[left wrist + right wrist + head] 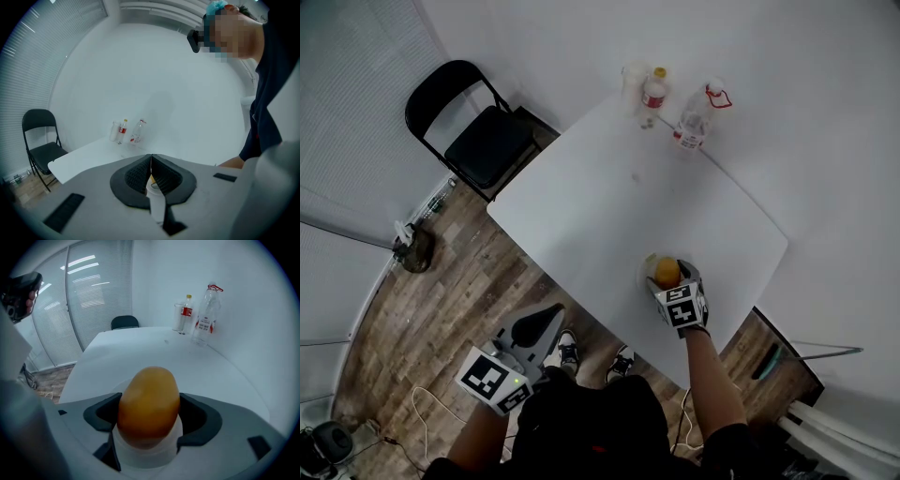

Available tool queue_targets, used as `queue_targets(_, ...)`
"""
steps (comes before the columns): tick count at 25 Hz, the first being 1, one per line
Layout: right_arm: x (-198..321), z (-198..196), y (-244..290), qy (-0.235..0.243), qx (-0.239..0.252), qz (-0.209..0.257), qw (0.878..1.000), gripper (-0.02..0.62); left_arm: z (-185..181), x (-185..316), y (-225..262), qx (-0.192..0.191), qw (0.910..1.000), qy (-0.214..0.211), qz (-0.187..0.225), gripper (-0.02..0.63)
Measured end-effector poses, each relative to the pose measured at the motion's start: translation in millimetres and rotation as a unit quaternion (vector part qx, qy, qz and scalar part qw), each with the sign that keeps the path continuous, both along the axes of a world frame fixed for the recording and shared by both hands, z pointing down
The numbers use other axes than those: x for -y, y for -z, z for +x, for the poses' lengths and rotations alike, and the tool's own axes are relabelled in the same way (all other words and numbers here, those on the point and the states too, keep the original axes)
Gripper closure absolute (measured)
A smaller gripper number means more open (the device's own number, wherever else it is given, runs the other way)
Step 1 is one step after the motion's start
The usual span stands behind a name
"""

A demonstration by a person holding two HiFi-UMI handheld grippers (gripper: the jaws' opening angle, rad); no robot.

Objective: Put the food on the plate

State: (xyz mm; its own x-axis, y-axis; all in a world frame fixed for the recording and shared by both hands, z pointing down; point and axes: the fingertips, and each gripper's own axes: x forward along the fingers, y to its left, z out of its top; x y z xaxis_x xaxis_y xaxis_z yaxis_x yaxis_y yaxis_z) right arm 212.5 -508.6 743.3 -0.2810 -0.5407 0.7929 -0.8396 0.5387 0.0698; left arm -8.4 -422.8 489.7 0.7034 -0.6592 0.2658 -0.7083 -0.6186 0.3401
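An orange-yellow, egg-shaped piece of food [667, 272] [149, 399] sits between the jaws of my right gripper [669, 274] [149, 414], which is shut on it. The gripper holds it over a white plate [645, 270] near the front edge of the white table [609, 197]. The plate shows only as a faint pale rim [108, 384] in the right gripper view, and I cannot tell whether the food touches it. My left gripper [549, 317] [151, 169] hangs off the table over the wooden floor. Its jaws are pressed together with nothing between them.
At the table's far corner stand a clear cup [633, 82], a small red-labelled bottle [653, 94] and a larger clear bottle [694, 122]. A black folding chair [483, 131] stands left of the table. Cables [422, 408] lie on the floor by the person's feet.
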Motion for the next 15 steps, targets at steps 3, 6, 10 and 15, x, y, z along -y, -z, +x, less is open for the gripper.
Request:
queue_targets(3,1,2,4,-0.008,0.000,0.001,1.000,0.232,0,2,-1,-0.002,1.0000,-0.001,-0.004,0.583)
queue_targets(6,1,3,15,-0.015,0.009,0.016,1.000,0.232,0,2,2,-0.006,1.0000,-0.001,-0.001,0.583)
queue_targets(10,-6,4,52,-0.021,0.025,0.047,0.998,0.232,2,-1,9,-0.013,0.9999,-0.009,0.004,0.583)
queue_targets(15,-26,2,140,-0.038,0.089,0.130,0.987,0.232,7,-5,24,-0.020,0.9993,-0.024,0.023,0.583)
